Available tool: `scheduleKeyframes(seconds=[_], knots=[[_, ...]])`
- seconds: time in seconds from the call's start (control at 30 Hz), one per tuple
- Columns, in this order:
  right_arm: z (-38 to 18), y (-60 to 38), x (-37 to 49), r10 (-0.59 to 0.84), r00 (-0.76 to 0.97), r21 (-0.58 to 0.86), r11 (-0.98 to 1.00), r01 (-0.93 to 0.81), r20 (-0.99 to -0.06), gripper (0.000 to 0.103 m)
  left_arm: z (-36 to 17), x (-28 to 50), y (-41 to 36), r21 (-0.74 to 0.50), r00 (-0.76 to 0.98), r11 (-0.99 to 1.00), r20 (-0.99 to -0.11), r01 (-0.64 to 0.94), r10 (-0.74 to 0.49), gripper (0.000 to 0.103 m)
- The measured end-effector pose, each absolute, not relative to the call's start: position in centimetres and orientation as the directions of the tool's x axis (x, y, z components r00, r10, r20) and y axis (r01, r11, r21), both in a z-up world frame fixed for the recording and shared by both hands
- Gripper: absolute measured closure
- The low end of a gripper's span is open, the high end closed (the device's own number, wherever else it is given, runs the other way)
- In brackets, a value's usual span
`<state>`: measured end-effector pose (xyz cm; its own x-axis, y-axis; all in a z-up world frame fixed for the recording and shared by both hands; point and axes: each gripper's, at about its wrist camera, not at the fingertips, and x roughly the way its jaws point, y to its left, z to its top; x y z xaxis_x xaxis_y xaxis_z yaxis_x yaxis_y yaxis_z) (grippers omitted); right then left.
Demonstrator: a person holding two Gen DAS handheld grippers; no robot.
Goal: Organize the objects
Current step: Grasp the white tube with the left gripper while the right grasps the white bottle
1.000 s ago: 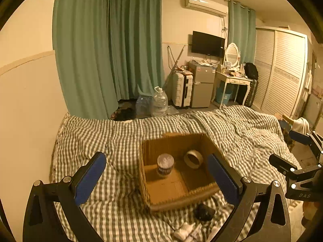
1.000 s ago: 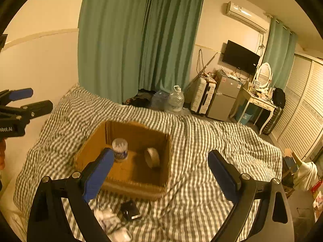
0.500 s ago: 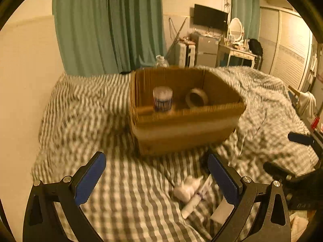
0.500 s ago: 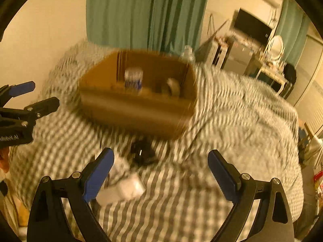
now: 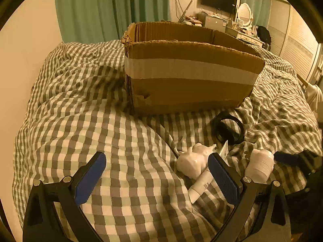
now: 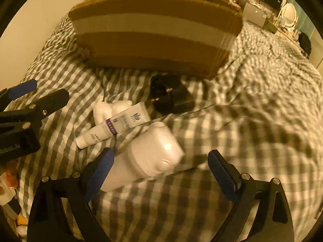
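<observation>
A cardboard box (image 5: 187,74) with a pale tape band stands on the checked bed; it also shows in the right wrist view (image 6: 155,30). In front of it lie a white figurine (image 5: 193,161), a white tube (image 6: 115,125), a white bottle (image 6: 149,157) and a black plug adapter (image 6: 169,96). My left gripper (image 5: 157,177) is open and empty, low over the bedding, left of the figurine. My right gripper (image 6: 161,171) is open, with the white bottle just ahead of its left finger. The box's inside is hidden.
The checked duvet (image 5: 90,121) is rumpled around the box. A bare wall (image 5: 18,60) runs along the left side. Green curtains (image 5: 113,6), a TV and a dresser stand beyond the bed.
Both grippers have dropped from high above the bed to just over the items in front of the box. The box now fills the view and its contents are out of sight.
</observation>
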<state>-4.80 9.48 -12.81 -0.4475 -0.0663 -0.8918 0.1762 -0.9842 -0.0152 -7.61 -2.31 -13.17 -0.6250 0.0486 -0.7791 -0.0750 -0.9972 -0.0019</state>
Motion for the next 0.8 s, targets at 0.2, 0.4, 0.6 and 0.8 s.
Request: scheduleKeyframes(seconds=[0.2, 0.4, 0.6, 0.8], knots=[[-14.3, 8.1, -4.6, -0.066, -0.452, -0.032, -0.978, 0.205, -0.889, 0.019, -14.0, -8.0, -2.5, -0.005, -0.602, -0.998, -0.797, -0.070, 0.047, 0.000], [-12.7, 8.1, -4.0, -0.103, -0.499, -0.021, -0.972, 0.236, -0.860, 0.047, -14.2, -8.1, -2.6, -0.009, -0.593, -0.997, -0.804, -0.071, 0.050, 0.000], [-9.6, 9.2, -3.6, -0.097, -0.572, -0.047, -0.972, 0.231, -0.815, 0.049, -14.5, -8.0, -1.2, -0.007, -0.580, -0.992, -0.811, -0.123, 0.077, 0.000], [-7.0, 12.6, -3.7, -0.098, -0.605, -0.014, -0.984, 0.178, -0.791, 0.049, -16.7, -8.1, 1.6, -0.008, -0.510, -0.980, -0.853, -0.200, 0.111, 0.002]])
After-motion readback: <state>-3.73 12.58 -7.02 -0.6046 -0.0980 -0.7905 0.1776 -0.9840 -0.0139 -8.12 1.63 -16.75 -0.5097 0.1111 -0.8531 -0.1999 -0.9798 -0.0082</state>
